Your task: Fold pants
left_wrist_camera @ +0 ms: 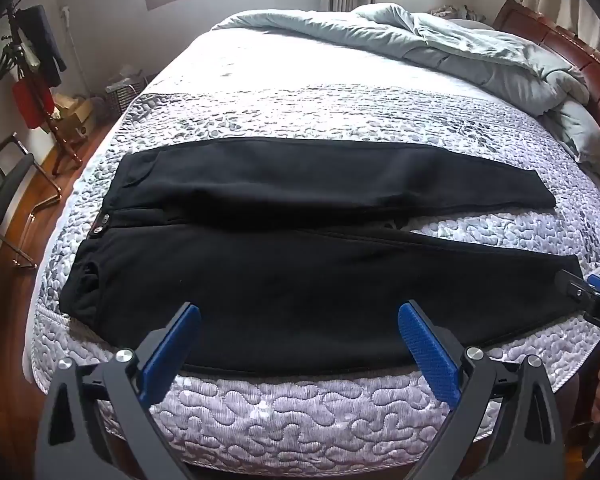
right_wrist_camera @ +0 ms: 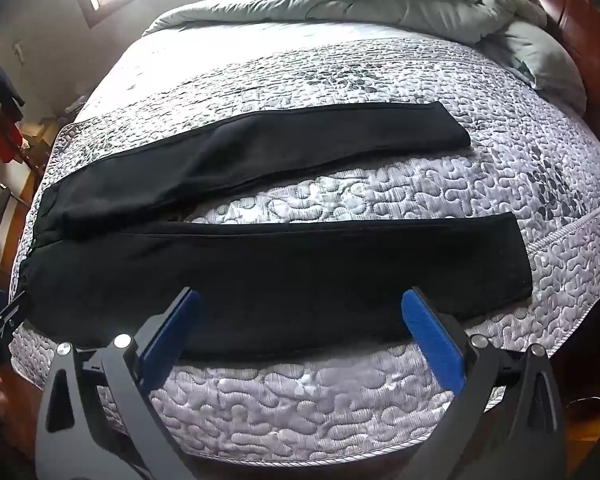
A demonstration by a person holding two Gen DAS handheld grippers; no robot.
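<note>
left wrist view: black pants [left_wrist_camera: 300,248] lie flat across the quilted bed [left_wrist_camera: 300,412], legs parted in a v, ready for a lengthwise fold. left hand-held gripper [left_wrist_camera: 298,316] and right hand-held gripper [right_wrist_camera: 300,304] hover released over the near leg's edge.

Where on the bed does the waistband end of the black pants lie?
In the left wrist view, the waistband lies at the left side of the quilted bedspread, near the bed's left edge, legs stretching rightward.
</note>
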